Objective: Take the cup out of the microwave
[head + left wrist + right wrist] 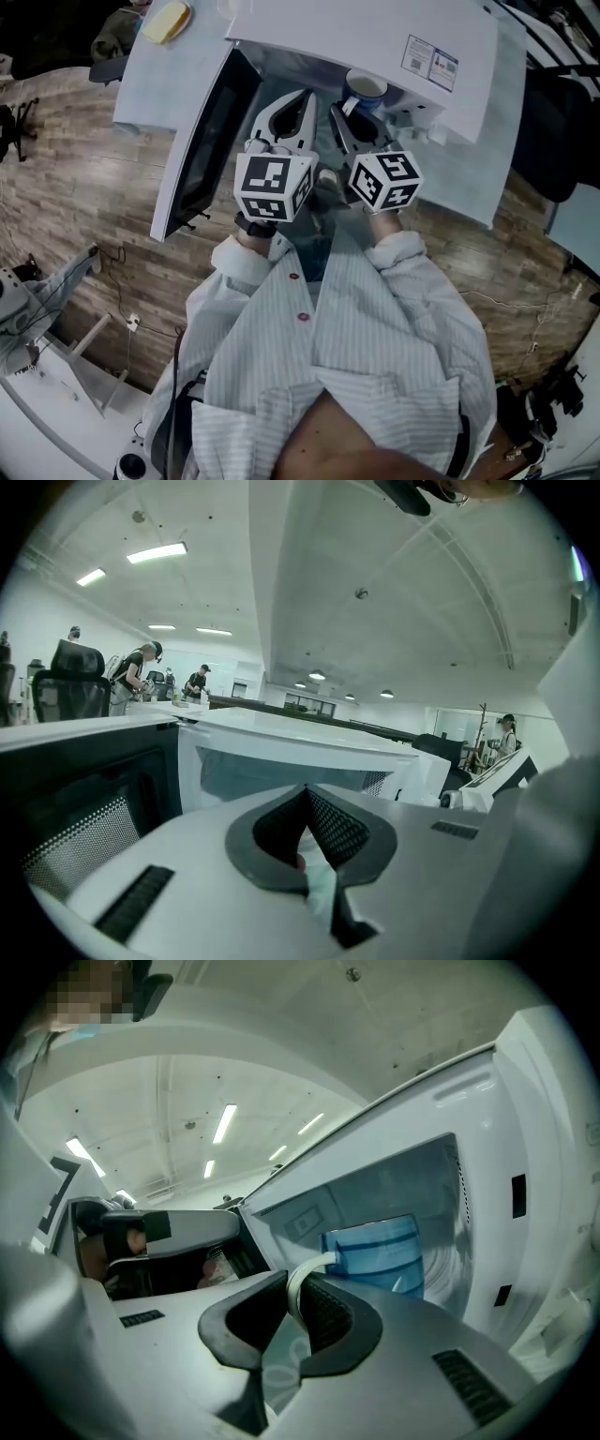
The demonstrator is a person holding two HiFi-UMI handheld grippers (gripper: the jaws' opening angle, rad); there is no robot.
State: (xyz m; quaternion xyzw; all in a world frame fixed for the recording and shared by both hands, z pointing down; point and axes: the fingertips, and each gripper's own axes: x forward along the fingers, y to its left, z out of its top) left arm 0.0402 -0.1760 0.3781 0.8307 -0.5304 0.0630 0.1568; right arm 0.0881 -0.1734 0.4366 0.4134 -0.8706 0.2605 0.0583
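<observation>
The white microwave (pixel 375 37) stands with its door (pixel 202 150) swung open to the left. A blue cup (pixel 366 87) with a white rim hangs at the mouth of the cavity. In the right gripper view the cup (pixel 375 1252) is just ahead of the jaws, and its white handle (pixel 298 1283) is pinched between the pads. My right gripper (pixel 345 111) is shut on that handle. Beside it on the left, my left gripper (pixel 305 101) points into the opening. Its fingertips meet with nothing between them, and the left gripper (pixel 305 794) faces the microwave (pixel 281 747).
The microwave sits on a white table (pixel 141 84), with a yellow object (pixel 167 21) at the table's far left corner. The open door (pixel 84 799) stands close on the left. Wooden floor lies below. People (pixel 141 672) work at desks far behind.
</observation>
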